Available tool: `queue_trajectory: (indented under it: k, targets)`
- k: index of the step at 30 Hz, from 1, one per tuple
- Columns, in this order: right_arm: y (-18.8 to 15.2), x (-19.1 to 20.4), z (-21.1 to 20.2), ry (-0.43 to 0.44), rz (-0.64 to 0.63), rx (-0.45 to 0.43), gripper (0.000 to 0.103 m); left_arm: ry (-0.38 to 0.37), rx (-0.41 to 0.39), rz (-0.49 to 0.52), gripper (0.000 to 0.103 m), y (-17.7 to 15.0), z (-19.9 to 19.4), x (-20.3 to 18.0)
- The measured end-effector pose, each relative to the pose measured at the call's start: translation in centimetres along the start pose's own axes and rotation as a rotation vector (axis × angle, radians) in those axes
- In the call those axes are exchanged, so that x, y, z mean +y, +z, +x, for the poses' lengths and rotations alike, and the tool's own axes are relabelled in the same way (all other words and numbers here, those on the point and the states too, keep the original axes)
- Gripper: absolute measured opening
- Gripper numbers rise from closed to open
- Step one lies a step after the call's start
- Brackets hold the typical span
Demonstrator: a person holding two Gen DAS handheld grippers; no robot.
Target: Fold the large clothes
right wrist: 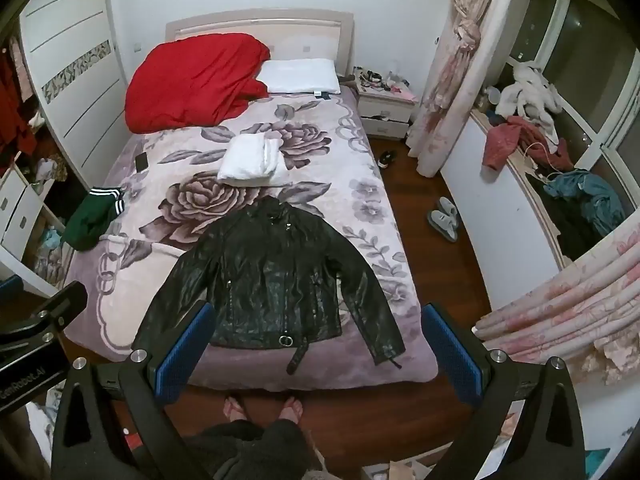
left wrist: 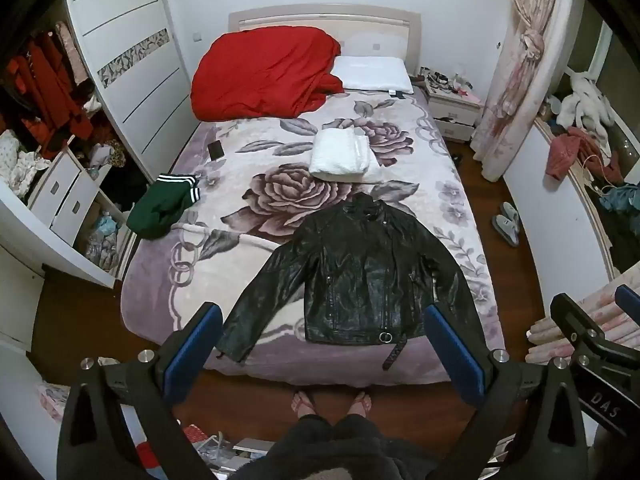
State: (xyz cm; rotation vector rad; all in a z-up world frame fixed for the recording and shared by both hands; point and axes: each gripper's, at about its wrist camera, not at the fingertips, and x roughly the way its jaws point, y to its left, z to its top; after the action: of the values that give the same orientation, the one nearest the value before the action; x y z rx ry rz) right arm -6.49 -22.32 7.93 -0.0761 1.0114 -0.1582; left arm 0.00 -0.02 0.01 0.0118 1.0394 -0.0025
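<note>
A black leather jacket lies spread flat, front up, on the foot of the floral bed, sleeves out to both sides, collar away from me. It also shows in the right wrist view. My left gripper is open and empty, held high above the bed's foot edge. My right gripper is open and empty too, at the same height, just to the right of the left one. Neither touches the jacket.
A folded white garment lies mid-bed, a green striped garment at the left edge, a red duvet and pillow at the head, a phone. Slippers on the floor right. My feet stand at the bed's foot.
</note>
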Motion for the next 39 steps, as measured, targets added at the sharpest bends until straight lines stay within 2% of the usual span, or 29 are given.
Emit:
queue_trajectory:
  k: [13,22,36,39]
  targets:
    - [-0.4,-0.1,-0.2,-0.002,-0.001,-0.008,0.103,-0.004,-0.002,0.000,0.103,0.6,-0.4,-0.1]
    - [0.9,0.0,-1.3,-0.001,-0.004,-0.018,0.103,-0.005,-0.012,-0.001,0.103,0.3,-0.4,-0.1]
    - [1.8,0.6,-2.5,0.001,-0.013,-0.034,0.103,-0.007,-0.020,0.001,0.103,2.5,-1.5,-0.2]
    - [1.8,0.7,-2.5,0.001,-0.012,-0.034,0.103,-0.007,-0.025,0.001,0.103,2.1,-1.5,-0.2]
